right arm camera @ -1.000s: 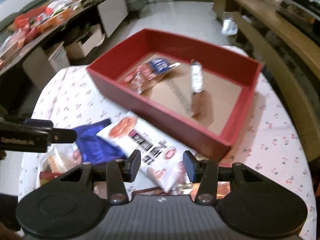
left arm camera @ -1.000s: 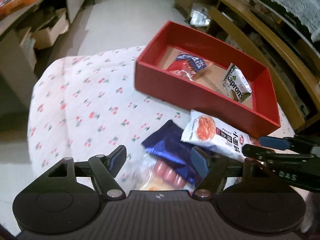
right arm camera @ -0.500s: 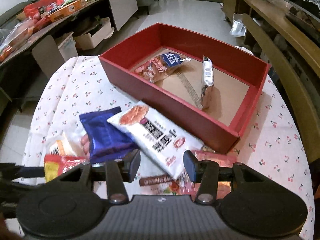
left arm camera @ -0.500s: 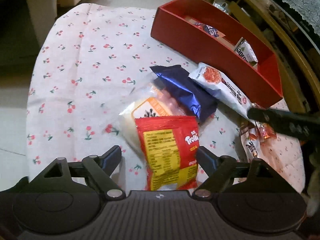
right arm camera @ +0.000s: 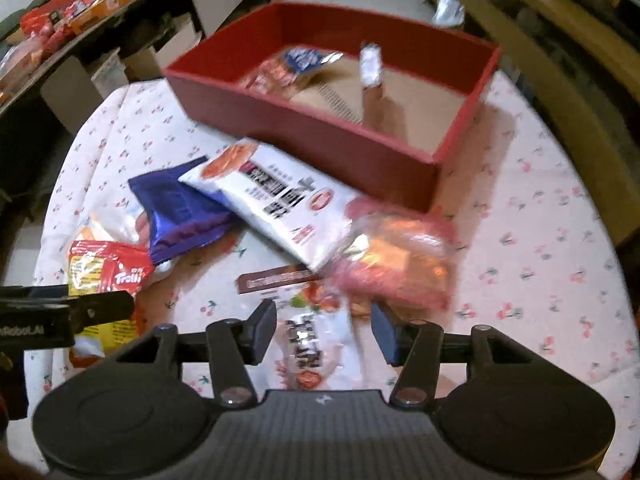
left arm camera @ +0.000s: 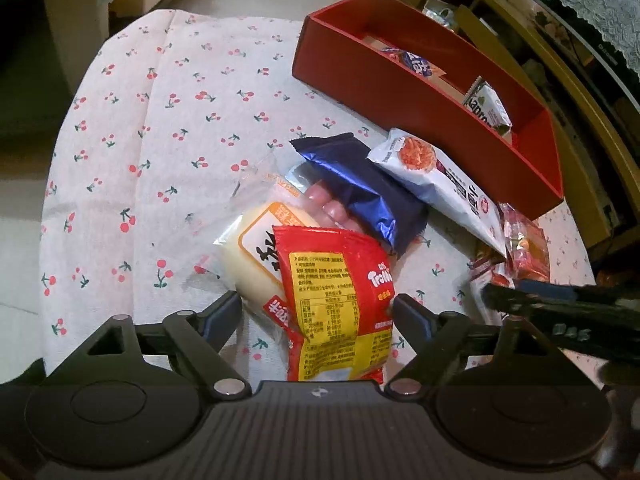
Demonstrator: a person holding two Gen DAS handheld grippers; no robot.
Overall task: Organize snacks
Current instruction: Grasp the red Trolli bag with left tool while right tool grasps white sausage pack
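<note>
A red box [left arm camera: 400, 76] [right arm camera: 320, 136] stands at the far side of the cherry-print table and holds two snack packs. In front of it lie a blue pack [left arm camera: 360, 188] [right arm camera: 180, 212], a white pack [left arm camera: 440, 188] [right arm camera: 280, 200], a clear bread pack [left arm camera: 256, 248] and a red-yellow Trolli bag [left arm camera: 336, 300] [right arm camera: 100, 272]. My left gripper [left arm camera: 318, 312] is open with the Trolli bag between its fingers. My right gripper [right arm camera: 324, 328] is open over a white-red pack [right arm camera: 312, 340], beside a pink pack [right arm camera: 400, 260].
A brown bar [right arm camera: 276, 280] lies near the right gripper. A low side table [right arm camera: 80, 12] with more snacks stands at the far left. A wooden bench frame [left arm camera: 580, 100] runs along the right. The cloth [left arm camera: 160, 140] is bare at the left.
Both grippers have pulled back and lowered toward the near snacks. The Trolli bag now lies between the left fingers. The right view has come down over the white-red pack.
</note>
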